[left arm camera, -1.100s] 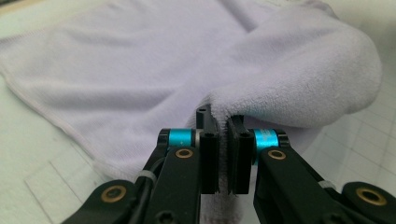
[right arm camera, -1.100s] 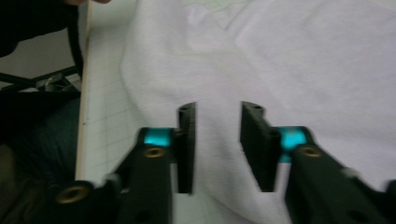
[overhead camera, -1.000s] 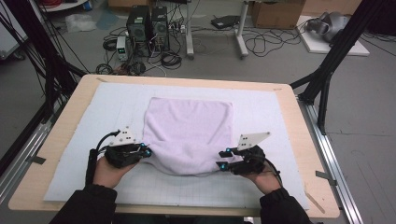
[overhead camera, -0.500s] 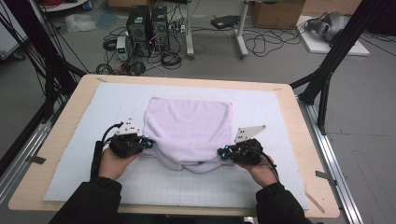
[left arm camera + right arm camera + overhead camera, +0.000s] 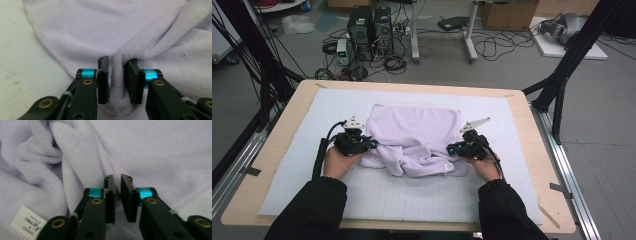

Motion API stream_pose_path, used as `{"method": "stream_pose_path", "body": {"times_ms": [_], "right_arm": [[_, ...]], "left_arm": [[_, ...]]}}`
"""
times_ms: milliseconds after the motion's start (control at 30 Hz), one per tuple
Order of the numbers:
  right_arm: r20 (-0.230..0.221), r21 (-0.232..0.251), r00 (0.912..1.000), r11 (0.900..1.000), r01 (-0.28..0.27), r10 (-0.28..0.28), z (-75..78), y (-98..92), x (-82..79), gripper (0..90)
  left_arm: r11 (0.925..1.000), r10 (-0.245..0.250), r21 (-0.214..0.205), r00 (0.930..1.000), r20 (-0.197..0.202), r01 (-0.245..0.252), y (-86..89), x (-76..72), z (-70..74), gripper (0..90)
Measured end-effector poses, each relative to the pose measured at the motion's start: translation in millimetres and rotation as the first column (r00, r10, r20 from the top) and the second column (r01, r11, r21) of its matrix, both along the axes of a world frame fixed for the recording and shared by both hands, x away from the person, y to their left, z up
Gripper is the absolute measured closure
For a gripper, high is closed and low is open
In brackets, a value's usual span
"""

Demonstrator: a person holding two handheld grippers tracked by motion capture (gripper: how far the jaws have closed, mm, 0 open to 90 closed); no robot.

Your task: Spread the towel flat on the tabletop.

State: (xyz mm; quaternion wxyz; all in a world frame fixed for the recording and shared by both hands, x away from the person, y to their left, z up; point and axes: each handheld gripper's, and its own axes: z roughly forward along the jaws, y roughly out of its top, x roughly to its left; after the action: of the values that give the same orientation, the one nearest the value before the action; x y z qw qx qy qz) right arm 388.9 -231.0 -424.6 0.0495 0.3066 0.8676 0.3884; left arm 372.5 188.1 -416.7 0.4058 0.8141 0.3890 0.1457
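Towel [image 5: 414, 132] lying crosswise, its bunched near edge straight ahead of left claw [image 5: 371, 145] and right claw [image 5: 451, 149], equally near both. Both just eased slightly apart, yet pinching a fold each.

sleeves: black, long, covering both forearms to the wrist, at the bottom of the high view
left tongs [image 5: 373, 144]: black body, grey three-cornered plate on top, thick black cable along the forearm
right tongs [image 5: 451, 148]: black body, grey plate, thin black cable
jaws: flat black pads, turquoise collars, brass-coloured screws on black links, seen close in both gripper views
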Motion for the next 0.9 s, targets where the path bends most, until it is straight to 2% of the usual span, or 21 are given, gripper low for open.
{"method": "stream_pose_path", "body": {"times_ms": [67,133,200,267,367,400,433,467,600,700,733,800,833,900], "right_arm": [[0.032,0.046,0.9995,0.9989,-0.005,0.003,9.8,-7.3,-6.2,74.8],[0.054,0.085,0.9985,0.9962,-0.019,0.015,19.1,-14.4,-13.5,72.5],[0.087,0.09,0.9959,0.9954,-0.032,0.024,27.8,-18.7,-23.0,71.7],[0.1,0.111,0.9945,0.9929,-0.042,0.031,34.5,-20.8,-31.7,70.5],[0.107,0.117,0.9923,0.9903,-0.076,0.063,38.9,-16.4,-42.2,64.7],[0.111,0.122,0.9906,0.9882,-0.093,0.079,38.3,-14.6,-44.7,63.1],[0.135,0.118,0.9867,0.9873,-0.107,0.091,35.7,-10.8,-49.3,61.7],[0.131,0.112,0.9866,0.9874,-0.111,0.096,32.8,-8.0,-52.3,60.8],[0.101,0.102,0.9837,0.982,-0.159,0.149,15.6,-0.1,-55.0,61.5],[0.068,0.097,0.9859,0.9826,-0.159,0.153,4.5,1.3,-55.4,61.8],[0.05,0.092,0.9875,0.9839,-0.154,0.15,1.8,2.4,-54.3,61.9],[0.04,0.069,0.989,0.987,-0.145,0.142,-2.5,6.6,-52.9,62.6],[0.038,0.063,0.9892,0.9875,-0.144,0.142,-4.5,9.4,-52.3,63.5],[0.033,0.05,0.9885,0.9875,-0.149,0.148,-8.5,14.6,-51.8,67.4]], "left_arm": [[0.9996,0.0,-0.027,0.9998,0.017,0.001,8.6,-7.3,8.5,62.9],[0.9991,0.006,-0.043,0.9991,0.042,-0.004,14.1,-17.3,15.9,60.6],[0.9994,-0.008,-0.032,0.9989,0.047,0.01,15.3,-27.3,20.9,57.4],[0.9982,-0.036,-0.046,0.998,0.052,0.038,13.7,-37.0,24.1,53.7],[0.9914,-0.078,-0.102,0.9961,0.041,0.082,5.7,-49.1,23.5,49.2],[0.9883,-0.107,-0.105,0.9936,0.036,0.111,-0.7,-53.9,20.9,48.3],[0.9856,-0.127,-0.109,0.9915,0.028,0.13,-7.3,-57.6,18.0,48.0],[0.9825,-0.149,-0.11,0.9886,0.024,0.151,-14.0,-60.8,14.8,46.5],[0.9725,-0.211,-0.095,0.9772,0.026,0.212,-43.5,-72.5,0.1,45.5],[0.9735,-0.221,-0.058,0.9752,0.013,0.221,-58.3,-72.6,-10.7,47.7],[0.974,-0.223,-0.04,0.9748,0.001,0.223,-62.7,-71.1,-14.5,50.7],[0.9761,-0.217,0.014,0.9761,0.012,0.217,-70.8,-70.6,-19.6,56.4],[0.9742,-0.225,0.02,0.974,0.025,0.225,-73.1,-70.7,-20.7,63.3],[0.9757,-0.219,0.026,0.9751,0.036,0.218,-75.2,-70.6,-20.8,70.9]]}}
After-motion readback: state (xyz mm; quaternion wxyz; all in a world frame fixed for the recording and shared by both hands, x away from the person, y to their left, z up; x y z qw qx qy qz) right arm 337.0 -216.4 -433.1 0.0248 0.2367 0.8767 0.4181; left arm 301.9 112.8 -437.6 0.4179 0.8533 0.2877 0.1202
